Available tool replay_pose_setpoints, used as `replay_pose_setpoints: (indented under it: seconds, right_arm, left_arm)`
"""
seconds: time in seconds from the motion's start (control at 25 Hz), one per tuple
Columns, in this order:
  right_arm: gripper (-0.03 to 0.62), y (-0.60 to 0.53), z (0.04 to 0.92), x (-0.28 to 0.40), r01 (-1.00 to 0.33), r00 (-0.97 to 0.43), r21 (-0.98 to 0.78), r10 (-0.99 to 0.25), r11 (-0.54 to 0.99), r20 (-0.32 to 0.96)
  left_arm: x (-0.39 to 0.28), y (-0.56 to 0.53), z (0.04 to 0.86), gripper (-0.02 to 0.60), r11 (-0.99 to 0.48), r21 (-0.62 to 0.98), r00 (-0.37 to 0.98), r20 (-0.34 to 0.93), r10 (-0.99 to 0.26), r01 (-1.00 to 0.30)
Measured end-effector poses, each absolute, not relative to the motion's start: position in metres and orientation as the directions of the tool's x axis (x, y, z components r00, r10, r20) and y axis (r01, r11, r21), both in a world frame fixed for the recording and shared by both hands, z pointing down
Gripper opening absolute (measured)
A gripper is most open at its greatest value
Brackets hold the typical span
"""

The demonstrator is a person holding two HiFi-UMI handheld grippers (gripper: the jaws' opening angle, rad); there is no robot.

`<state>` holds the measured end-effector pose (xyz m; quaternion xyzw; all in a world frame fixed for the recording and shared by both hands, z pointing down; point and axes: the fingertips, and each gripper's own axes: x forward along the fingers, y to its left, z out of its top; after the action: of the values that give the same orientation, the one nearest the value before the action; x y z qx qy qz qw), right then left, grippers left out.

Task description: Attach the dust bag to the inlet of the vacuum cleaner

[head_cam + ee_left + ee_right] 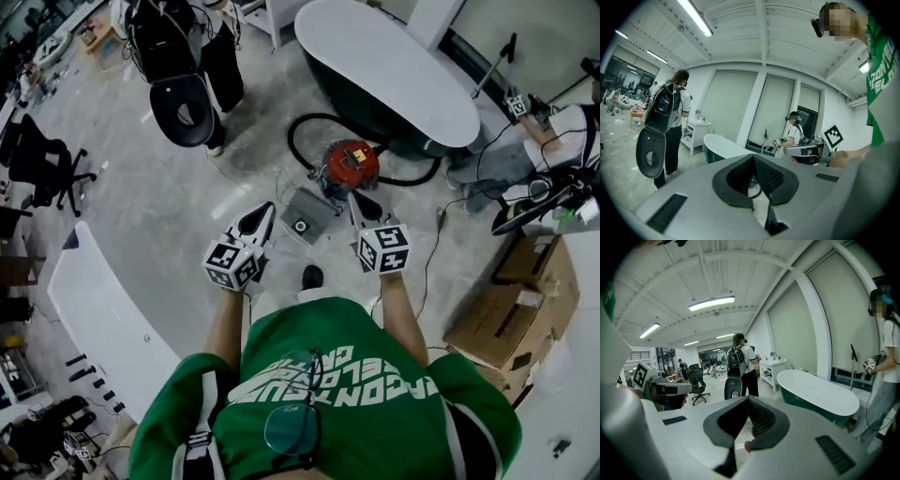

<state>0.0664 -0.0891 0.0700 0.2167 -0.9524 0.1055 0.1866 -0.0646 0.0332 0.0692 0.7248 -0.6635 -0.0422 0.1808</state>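
Observation:
The red vacuum cleaner [352,161] stands on the floor ahead of me, with its black hose [298,131] looped behind it. A flat grey dust bag [305,217] with a round collar hole lies on the floor just in front of it. My left gripper [265,214] hangs in the air above the bag's left edge, and my right gripper [358,199] above its right edge, near the vacuum. Both point forward and level. In the left gripper view [753,159] and the right gripper view [749,399] the jaws meet at the tips with nothing between them.
A dark green bathtub [394,66] with a white rim stands behind the vacuum. A person with a black backpack [187,56] stands at the far left, another person [562,141] at the right. Cardboard boxes [511,309] lie at my right, a white counter [103,309] at my left.

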Motion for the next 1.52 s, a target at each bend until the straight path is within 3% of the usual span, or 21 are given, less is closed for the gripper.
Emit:
replay_pose_setpoints:
  seconds: [0.2, 0.68, 1.12, 1.52]
  right_arm:
    - [0.008, -0.091, 0.07, 0.093, -0.551, -0.795, -0.135, -0.469, 0.824, 0.385]
    - [0.008, -0.094, 0.082, 0.155, -0.823, -0.544, -0.11, -0.718, 0.558, 0.434]
    - [0.008, -0.048, 0.079, 0.108, -0.897, -0.407, -0.033, -0.793, 0.441, 0.453]
    - [0.008, -0.023, 0.096, 0.087, -0.916, -0.358, -0.02, -0.794, 0.401, 0.492]
  left_arm:
    - [-0.056, 0.01, 0.076, 0.003, -0.156, 0.314, 0.22, 0.181, -0.958, -0.937]
    - [-0.045, -0.052, 0.082, 0.003, -0.465, 0.32, 0.532, 0.167, -0.83, -0.826]
    - [-0.083, -0.051, 0.089, 0.003, -0.625, 0.339, 0.69, 0.114, -0.714, -0.703]
    - [-0.097, -0.046, 0.109, 0.003, -0.664, 0.367, 0.743, 0.127, -0.658, -0.651]
